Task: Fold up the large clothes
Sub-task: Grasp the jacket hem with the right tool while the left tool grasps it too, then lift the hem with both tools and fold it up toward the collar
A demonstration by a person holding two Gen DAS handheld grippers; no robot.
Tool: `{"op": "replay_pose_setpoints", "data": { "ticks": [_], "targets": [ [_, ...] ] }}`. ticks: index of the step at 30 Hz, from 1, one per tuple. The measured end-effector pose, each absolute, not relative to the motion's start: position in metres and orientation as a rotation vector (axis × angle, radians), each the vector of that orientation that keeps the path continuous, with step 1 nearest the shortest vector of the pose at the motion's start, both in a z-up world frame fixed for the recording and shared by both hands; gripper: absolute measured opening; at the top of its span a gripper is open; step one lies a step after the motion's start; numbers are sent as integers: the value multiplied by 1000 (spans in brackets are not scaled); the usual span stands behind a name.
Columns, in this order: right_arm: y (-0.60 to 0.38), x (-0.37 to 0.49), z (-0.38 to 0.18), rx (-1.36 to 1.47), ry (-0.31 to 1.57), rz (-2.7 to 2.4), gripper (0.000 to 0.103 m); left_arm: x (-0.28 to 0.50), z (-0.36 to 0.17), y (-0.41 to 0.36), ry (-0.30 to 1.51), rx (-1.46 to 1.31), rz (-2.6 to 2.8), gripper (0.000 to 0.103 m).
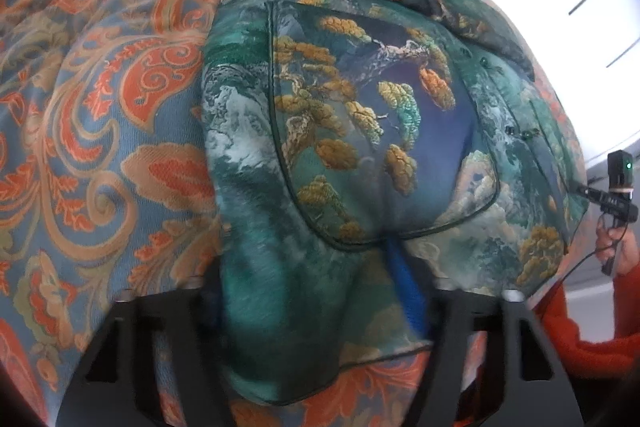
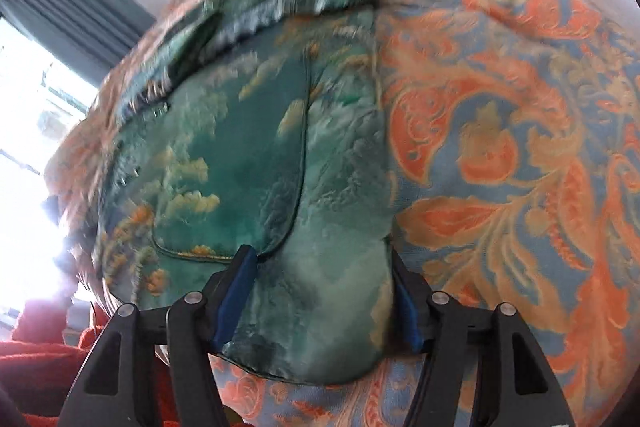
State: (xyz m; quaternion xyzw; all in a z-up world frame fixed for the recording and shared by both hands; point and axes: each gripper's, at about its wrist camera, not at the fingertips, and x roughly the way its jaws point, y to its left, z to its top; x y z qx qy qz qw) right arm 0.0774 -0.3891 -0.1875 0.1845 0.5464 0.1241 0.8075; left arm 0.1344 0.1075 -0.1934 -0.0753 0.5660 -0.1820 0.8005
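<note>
On the left, the patterned bedspread (image 1: 100, 107) serves as a flat folding surface, with the green garment (image 1: 360, 115) spread across it, sleeve already turned in at the top. Nearest the camera, the left gripper (image 1: 320, 311) is clamped on a bunched hem corner. Further right, the right gripper (image 2: 320, 307) pinches the other hem corner between its blue pads (image 2: 236, 303), likely so both corners can lift together for a fold.
</note>
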Motion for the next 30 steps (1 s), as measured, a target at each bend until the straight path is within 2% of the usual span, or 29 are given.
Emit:
{"op": "replay_pose_setpoints", "data": {
  "ticks": [1,2,3,5,14,24,30],
  "targets": [
    [-386,78,-187,385,1176,272,44,133,-191,108,1214,-168,-384,41],
    [-384,79,-187,381,1178,278,27,132,-188,108,1213,-182,-381,29],
    [-382,78,-182,375,1169,277,24,132,-185,110,1211,-198,-381,19],
    [-380,75,-171,357,1142,271,17,130,-176,114,1186,-223,-381,15],
    [-380,52,-135,362,1073,315,14,90,-150,128,1173,-210,-401,14],
    [-394,-17,-159,450,1172,329,14,22,-164,146,1291,-191,-419,14],
    [-400,-16,-143,518,1165,388,13,59,-125,154,1253,-249,-493,13]
  ]
}}
